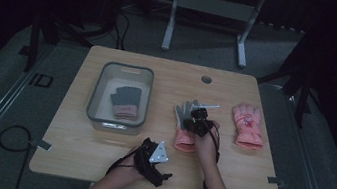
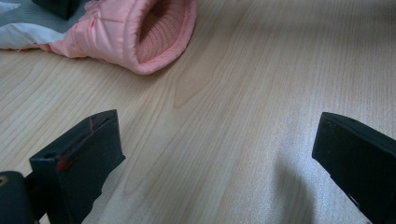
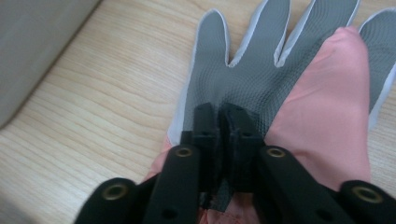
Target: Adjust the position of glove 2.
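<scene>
A pink glove with a grey mesh palm (image 1: pixel 185 140) lies palm up at the middle of the wooden table (image 1: pixel 168 82). My right gripper (image 1: pixel 199 122) sits on its palm. In the right gripper view the jaws (image 3: pixel 219 112) stand almost together, with a fold of the grey mesh of the glove (image 3: pixel 261 60) pinched between them. My left gripper (image 1: pixel 151 147) rests near the table's front edge, to the glove's lower left. Its jaws (image 2: pixel 215 121) are wide open over bare wood, and the glove's knitted cuff (image 2: pixel 154 32) lies ahead of them, apart from both.
A second pink glove (image 1: pixel 247 126) lies back up to the right. At the left stands a grey bin (image 1: pixel 100 79) holding a dark grey glove with a pink cuff (image 1: pixel 125 100). Its wall (image 3: pixel 37 46) is close beside the right gripper. A cable hole (image 1: pixel 206 79) sits near the far edge.
</scene>
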Demonstrator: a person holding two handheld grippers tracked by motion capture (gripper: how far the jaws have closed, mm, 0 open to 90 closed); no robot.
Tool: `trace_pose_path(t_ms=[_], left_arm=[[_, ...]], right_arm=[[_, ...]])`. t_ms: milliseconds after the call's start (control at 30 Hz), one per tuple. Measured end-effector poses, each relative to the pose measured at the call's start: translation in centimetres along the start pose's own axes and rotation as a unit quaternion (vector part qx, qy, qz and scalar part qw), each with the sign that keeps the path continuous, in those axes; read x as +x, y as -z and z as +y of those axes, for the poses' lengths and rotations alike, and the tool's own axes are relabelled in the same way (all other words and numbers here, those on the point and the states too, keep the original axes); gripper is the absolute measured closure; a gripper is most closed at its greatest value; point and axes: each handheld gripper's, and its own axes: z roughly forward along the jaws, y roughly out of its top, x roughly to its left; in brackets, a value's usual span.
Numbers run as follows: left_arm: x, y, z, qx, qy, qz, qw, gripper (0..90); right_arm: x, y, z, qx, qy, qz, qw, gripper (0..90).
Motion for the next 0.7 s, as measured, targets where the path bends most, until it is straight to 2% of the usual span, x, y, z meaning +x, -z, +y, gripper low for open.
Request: trace_pose_path(t_ms=[33,67,167,233,267,333,433,500,567,600,633,700], left_arm=[[0.0,0.0,0.0,0.001,0.0,-0.001,1.0,1.3],[0.0,-0.1,-0.1,0.002,0.0,0.0,1.0,1.3],[0.0,-0.1,-0.1,0.004,-0.003,0.001,1.0,1.2],[0.0,-0.1,-0.1,0.005,-0.002,-0.002,1.0,1.3],[0.0,-0.1,-0.1,0.005,-0.002,-0.002,1.0,1.3],[-0.1,-0.2,-0.1,0.004,-0.001,-0.001,1.0,1.3],[-0.1,-0.2,-0.1,0.006,-0.002,-0.002,1.0,1.3],[-0.1,-0.2,-0.1,0.001,0.004,-0.004,1.0,1.3],[0.0,-0.1,-0.2,-0.001,0.007,-0.006,1.0,1.3],[0.0,-0.1,-0.2,-0.001,0.006,-0.006,1.0,1.3],[0.0,-0.1,-0.2,0.0,0.004,-0.006,1.0,1.3],[0.0,-0.2,-0.3,0.001,0.003,-0.004,1.0,1.3]], right_arm=[[-0.1,1.0,0.3,-0.017,0.002,0.006,0.9998,76.3],[-0.1,1.0,0.3,-0.017,0.002,0.006,0.9998,76.3],[-0.4,2.6,0.7,-0.036,0.004,0.016,0.9992,73.1],[-1.6,4.6,1.0,-0.056,0.006,0.015,0.9983,71.3],[-1.6,4.6,1.0,-0.056,0.006,0.015,0.9983,71.3],[-2.9,6.1,1.2,-0.066,0.007,0.013,0.9977,69.7],[-5.3,8.0,1.2,-0.075,0.012,-0.007,0.9971,68.0],[-5.8,8.4,1.2,-0.078,0.01,-0.01,0.9969,68.0],[-7.3,9.2,1.0,-0.084,0.005,-0.019,0.9963,68.2],[-8.7,9.9,0.8,-0.086,0.005,-0.02,0.9961,68.2],[-8.7,9.9,0.8,-0.086,0.005,-0.02,0.9961,68.2],[-9.9,10.5,0.5,-0.09,0.003,-0.028,0.9955,68.0]])
